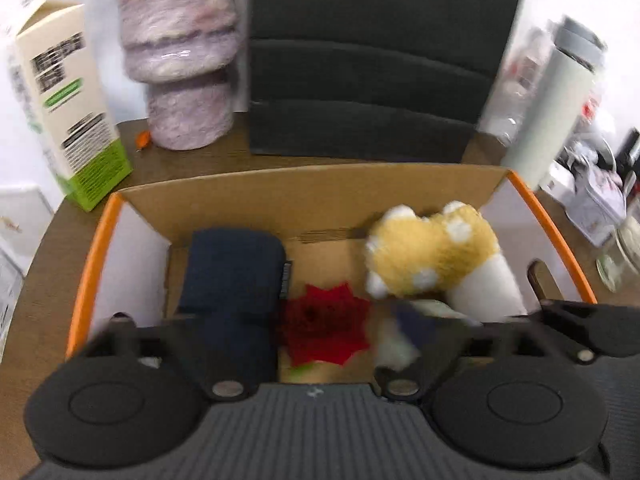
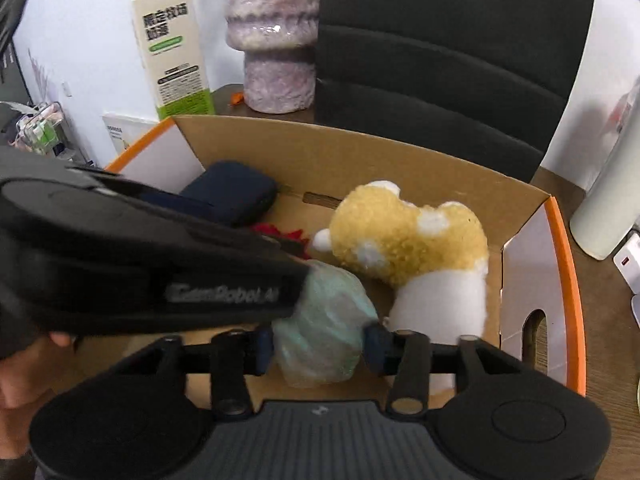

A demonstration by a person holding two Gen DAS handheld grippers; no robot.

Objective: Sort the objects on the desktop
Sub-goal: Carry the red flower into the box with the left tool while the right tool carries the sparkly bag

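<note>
The right hand-held gripper [image 2: 318, 346] is closed on a soft pale-green wrapped bundle [image 2: 324, 320], pinched low between its dark pads, and hangs over the near part of the open cardboard box [image 2: 360, 148]. Risk, in my judgement: the bundle is crumpled and yielding, so it may slip or snag on the left hand-held gripper [image 1: 316, 340], which crosses immediately to its left. That left unit stands with fingers spread wide and nothing between them. Just ahead and right of the bundle lies the yellow-and-white plush toy [image 2: 412, 248], which could block a release; further ahead and left are the red item [image 1: 326, 328] and the dark blue case [image 2: 236, 196].
</note>
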